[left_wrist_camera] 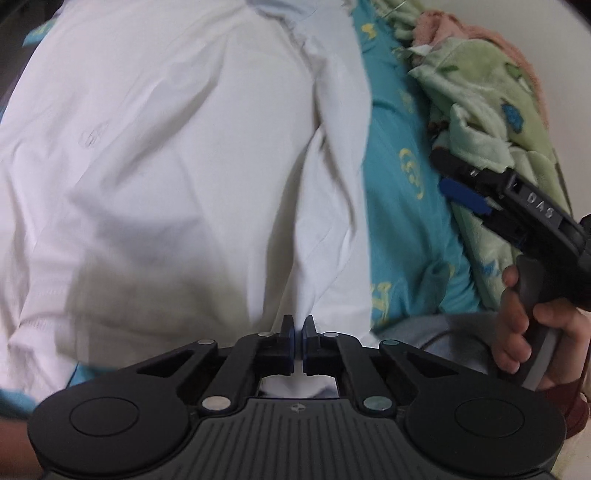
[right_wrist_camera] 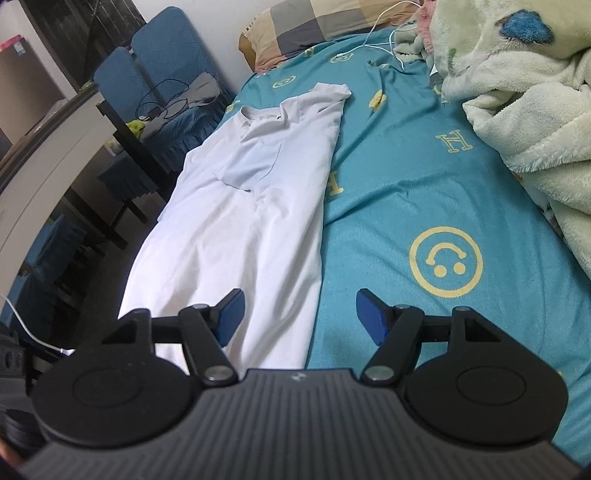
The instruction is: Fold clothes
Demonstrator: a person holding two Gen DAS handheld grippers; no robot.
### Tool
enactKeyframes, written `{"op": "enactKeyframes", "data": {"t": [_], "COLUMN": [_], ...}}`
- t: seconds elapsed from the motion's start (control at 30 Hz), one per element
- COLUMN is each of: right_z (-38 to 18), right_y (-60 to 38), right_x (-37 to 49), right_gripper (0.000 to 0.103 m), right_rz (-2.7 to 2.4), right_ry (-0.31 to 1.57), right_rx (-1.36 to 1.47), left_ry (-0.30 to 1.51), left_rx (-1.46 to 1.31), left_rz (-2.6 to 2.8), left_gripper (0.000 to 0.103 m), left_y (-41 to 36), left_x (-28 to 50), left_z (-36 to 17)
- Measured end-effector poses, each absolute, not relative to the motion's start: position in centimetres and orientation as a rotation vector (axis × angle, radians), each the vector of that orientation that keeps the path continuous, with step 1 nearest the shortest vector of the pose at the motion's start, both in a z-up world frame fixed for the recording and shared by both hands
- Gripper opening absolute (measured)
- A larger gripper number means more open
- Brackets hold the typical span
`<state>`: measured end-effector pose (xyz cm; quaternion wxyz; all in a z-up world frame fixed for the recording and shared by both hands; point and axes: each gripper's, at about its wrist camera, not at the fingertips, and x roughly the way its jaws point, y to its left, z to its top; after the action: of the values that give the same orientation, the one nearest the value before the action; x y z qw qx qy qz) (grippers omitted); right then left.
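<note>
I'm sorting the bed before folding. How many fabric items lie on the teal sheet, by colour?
White: 1, the polo shirt, lying flat with its collar toward the pillow.
Pale green: 1, the fleece blanket, bunched along the far side.
Pink: 1, a fuzzy cloth peeking out above the blanket.
Beige and grey check: 1, the pillow.
Total: 4.

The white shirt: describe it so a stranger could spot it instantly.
Start at the bed's teal sheet printed with yellow smileys. Along its left edge lies the white shirt, collar toward the checked pillow. Unlike the fluffy green blanket opposite, it is smooth, flat and plain.
</note>
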<state>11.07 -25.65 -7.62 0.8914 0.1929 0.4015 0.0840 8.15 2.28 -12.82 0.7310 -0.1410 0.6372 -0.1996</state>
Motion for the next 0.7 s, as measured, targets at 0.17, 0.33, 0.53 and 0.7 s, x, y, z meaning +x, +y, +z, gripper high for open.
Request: {"op": "enactKeyframes", "data": {"t": [0.17,0.33,0.53,0.7], "right_z": [-7.3,-6.8,-6.9,-7.9], "right_y": [-25.3,-25.1,-25.9,-26.9], "right_x": [10.9,10.2,10.7,11.6], "right_gripper": [0.069,0.07,0.069,0.07], "right_rz": [0.183,0.185,0.161,0.141], "right_ry": [0.823,0.796,0.782,0.797], "right_rx": [0.383,0.378,0.448,0.522], "left_ry": [1.48,1.367,1.197,1.099], "left_rx": [-0.266,-0.292,-0.376,-0.511], "left_rz": [-0.394,-0.431,-0.403,-0.307], "left_gripper": [0.005,0.038,0.065,0.067], "left_y": [3.6,4.3,3.5,1.7], "left_x": [7.5,8.5,14.4,22.9], "left_z": [-12.7,-9.3,-7.5,-10.5]}}
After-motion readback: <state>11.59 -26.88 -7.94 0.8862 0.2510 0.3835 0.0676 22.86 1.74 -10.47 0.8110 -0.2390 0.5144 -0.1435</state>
